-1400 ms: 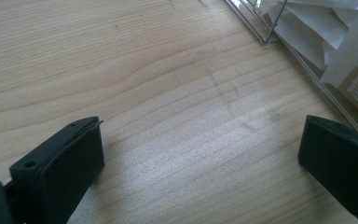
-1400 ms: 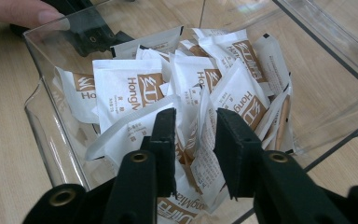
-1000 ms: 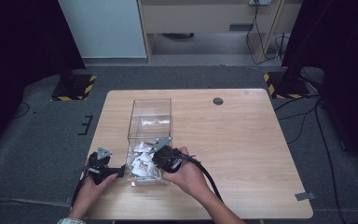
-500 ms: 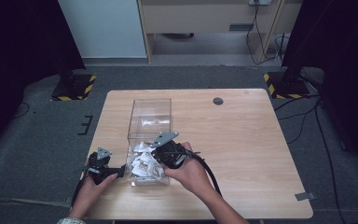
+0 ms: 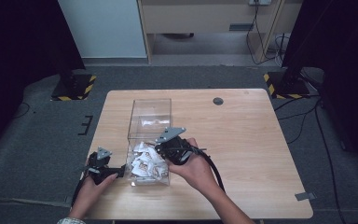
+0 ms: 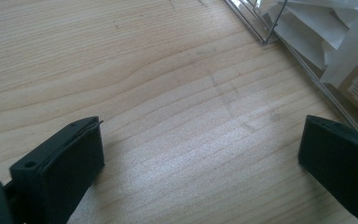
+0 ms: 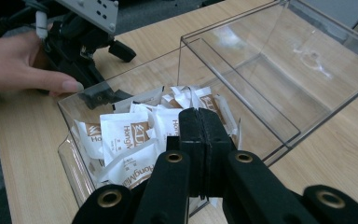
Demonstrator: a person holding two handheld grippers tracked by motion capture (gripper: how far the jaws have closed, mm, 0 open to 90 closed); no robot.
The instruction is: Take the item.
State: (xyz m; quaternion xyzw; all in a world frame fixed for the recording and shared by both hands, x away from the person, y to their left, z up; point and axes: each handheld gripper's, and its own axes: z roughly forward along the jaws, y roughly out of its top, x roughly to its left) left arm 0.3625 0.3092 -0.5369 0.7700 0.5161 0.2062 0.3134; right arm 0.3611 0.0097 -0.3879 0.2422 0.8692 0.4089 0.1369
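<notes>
Clear plastic box (image 5: 150, 122) lies lengthwise away from the person on the wooden table (image 5: 251, 154), white sachets (image 5: 145, 162) heaped at its near end, brown print reading "HongM", the rest cut off. Right gripper (image 7: 199, 122) hovers above them, jaws pressed together, nothing visibly between. Left gripper (image 6: 200, 154) gapes wide beside the box.
</notes>
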